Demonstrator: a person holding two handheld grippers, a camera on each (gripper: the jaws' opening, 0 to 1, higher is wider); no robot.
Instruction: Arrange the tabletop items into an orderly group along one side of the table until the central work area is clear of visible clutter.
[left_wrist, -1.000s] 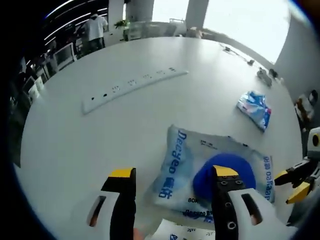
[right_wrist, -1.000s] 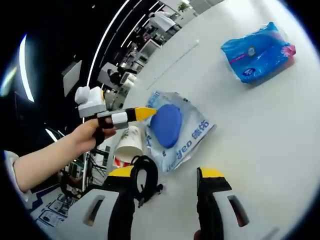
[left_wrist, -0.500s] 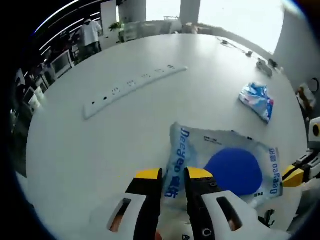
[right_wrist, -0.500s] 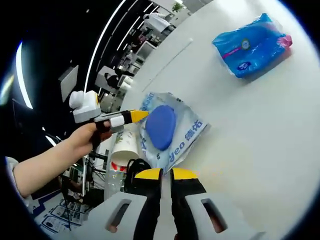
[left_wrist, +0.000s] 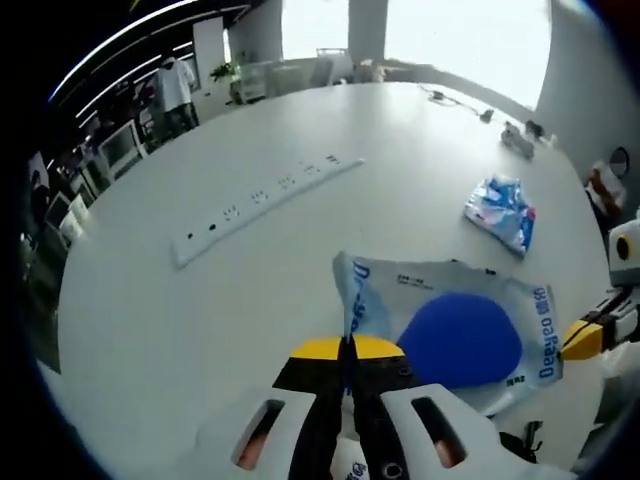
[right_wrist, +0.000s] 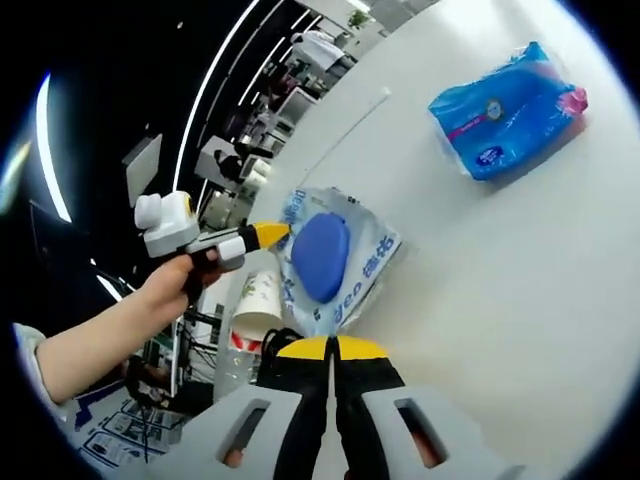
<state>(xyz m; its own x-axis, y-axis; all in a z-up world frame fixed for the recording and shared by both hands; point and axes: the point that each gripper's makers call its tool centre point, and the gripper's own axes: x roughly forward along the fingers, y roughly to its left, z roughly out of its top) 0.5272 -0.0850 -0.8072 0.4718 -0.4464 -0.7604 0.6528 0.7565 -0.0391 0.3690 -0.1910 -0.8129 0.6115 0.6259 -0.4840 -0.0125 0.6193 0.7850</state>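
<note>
A wide white worktop (left_wrist: 200, 300) carries a clear plastic pack with a blue round disc (left_wrist: 455, 335) and blue lettering. It serves as the landmark. The left hand-held gripper (left_wrist: 347, 348) has its yellow-tipped jaws pressed together right at the pack's near edge; whether they pinch the plastic cannot be told. The right hand-held gripper (right_wrist: 330, 348) also has its jaws fully together, just beside the pack, with nothing visibly between them. Beyond the pack lies a small blue tissue packet (left_wrist: 502, 212), well apart. A long white power strip (left_wrist: 265, 196) lies farther off. A paper cup (right_wrist: 258, 297) stands near the pack.
</note>
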